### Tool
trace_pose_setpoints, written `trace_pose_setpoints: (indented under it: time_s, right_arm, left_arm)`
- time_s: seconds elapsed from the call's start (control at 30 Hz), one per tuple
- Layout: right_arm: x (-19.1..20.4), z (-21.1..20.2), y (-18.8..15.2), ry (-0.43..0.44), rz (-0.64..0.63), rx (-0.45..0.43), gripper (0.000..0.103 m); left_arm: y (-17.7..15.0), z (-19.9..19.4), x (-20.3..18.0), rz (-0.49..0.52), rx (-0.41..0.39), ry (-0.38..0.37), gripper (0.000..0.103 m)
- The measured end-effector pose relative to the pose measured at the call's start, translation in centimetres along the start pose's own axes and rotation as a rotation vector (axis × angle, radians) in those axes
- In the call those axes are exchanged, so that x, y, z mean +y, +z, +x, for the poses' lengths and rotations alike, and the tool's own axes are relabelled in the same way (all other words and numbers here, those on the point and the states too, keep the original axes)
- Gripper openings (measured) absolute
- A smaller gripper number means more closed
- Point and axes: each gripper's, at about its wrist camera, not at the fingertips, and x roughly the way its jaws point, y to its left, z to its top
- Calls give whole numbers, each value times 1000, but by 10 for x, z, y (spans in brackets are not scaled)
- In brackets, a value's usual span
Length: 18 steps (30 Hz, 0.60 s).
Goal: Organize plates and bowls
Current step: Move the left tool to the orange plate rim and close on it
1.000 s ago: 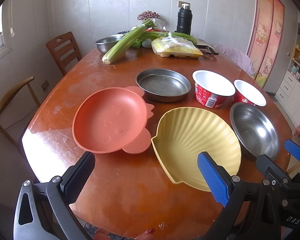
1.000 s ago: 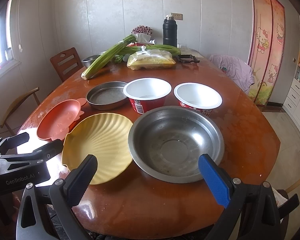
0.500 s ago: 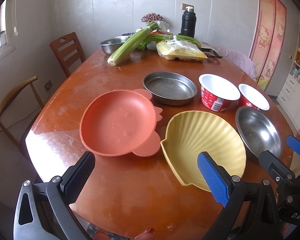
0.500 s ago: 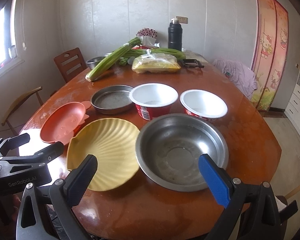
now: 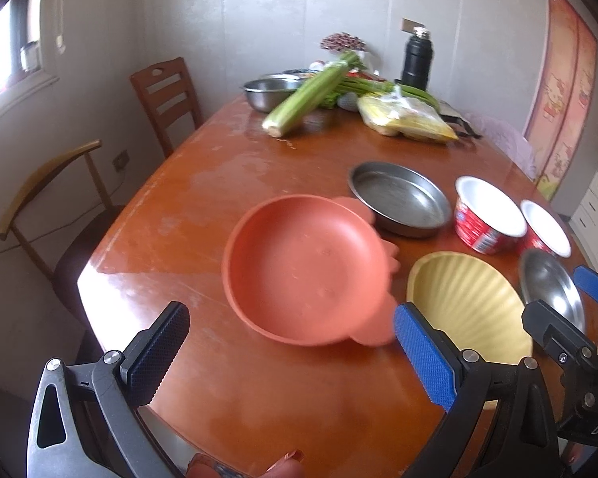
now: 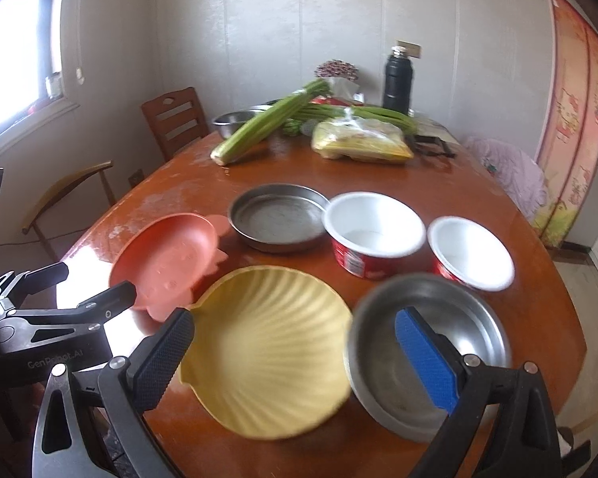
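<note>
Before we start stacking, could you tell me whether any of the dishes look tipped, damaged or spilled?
Nothing stands out. The orange plate, yellow shell dish, steel bowl, flat steel pan and both red cups sit upright and empty on the table. Only the tabletop looks scuffed.

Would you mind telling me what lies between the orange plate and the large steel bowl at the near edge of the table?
The yellow shell-shaped plate lies between the orange plate and large steel bowl, clearest in the right wrist view.
</note>
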Motion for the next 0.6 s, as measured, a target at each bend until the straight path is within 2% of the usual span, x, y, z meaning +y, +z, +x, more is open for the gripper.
trace_pose_setpoints:
  time_s: [0.4, 0.6]
  right_arm:
    - [49, 45, 34, 44, -105, 42, 101]
    - [66, 62, 43, 61, -138, 69, 101]
  left_arm:
    - [26, 30, 60, -109, 30, 65, 102]
    - [34, 47, 75, -139, 75, 34, 102]
